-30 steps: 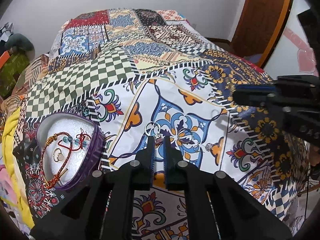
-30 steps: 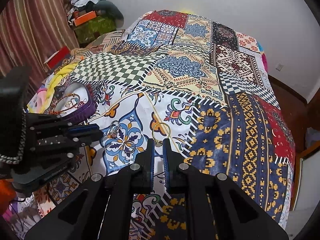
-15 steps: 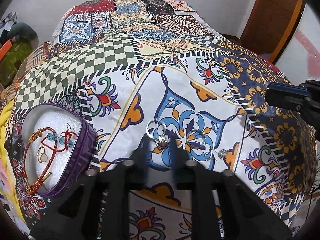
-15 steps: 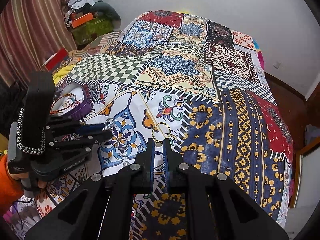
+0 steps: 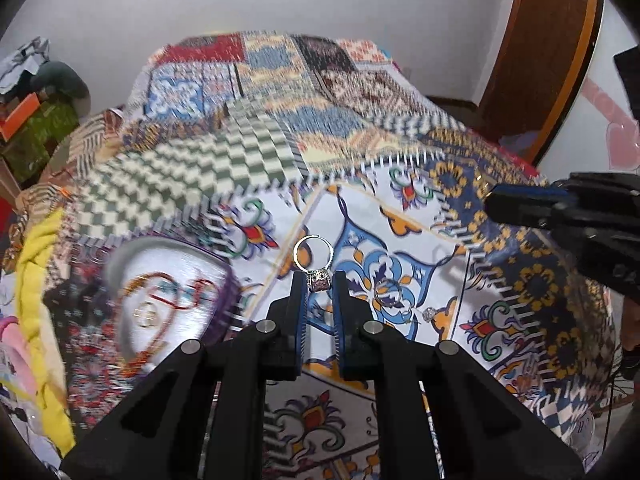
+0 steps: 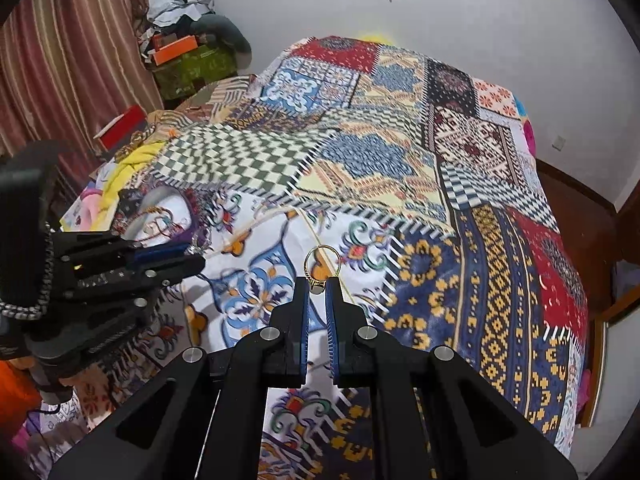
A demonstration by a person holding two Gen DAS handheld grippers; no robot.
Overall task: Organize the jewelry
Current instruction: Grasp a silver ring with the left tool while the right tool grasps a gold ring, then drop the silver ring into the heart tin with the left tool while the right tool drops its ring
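Note:
My left gripper [image 5: 319, 280] is shut on the stone head of a silver ring [image 5: 313, 254], whose loop stands above the fingertips, raised over the quilt. The same left gripper [image 6: 188, 254] appears in the right wrist view. To its left lies an open purple heart-shaped box [image 5: 224, 300] with beaded bracelets and a small ring on its white lining; the box [image 6: 182, 236] is blurred. My right gripper [image 6: 318, 286] is shut on a gold ring [image 6: 322, 264]; the right gripper [image 5: 492, 202] hovers at the right. A second ring [image 5: 386, 294] and a small stud [image 5: 429, 313] lie on the quilt.
Everything sits on a bed under a patchwork quilt [image 6: 400, 168]. Cluttered boxes and bags [image 6: 188, 56] stand by the striped curtain at the bed's left side. A wooden door [image 5: 536, 64] is at the right, and loose yellow cloth [image 5: 40, 280] lies left of the box.
The left gripper's fingers spread around the silver ring's head, closed on it and lifted it off the quilt. The right gripper kept the gold ring and rose slightly.

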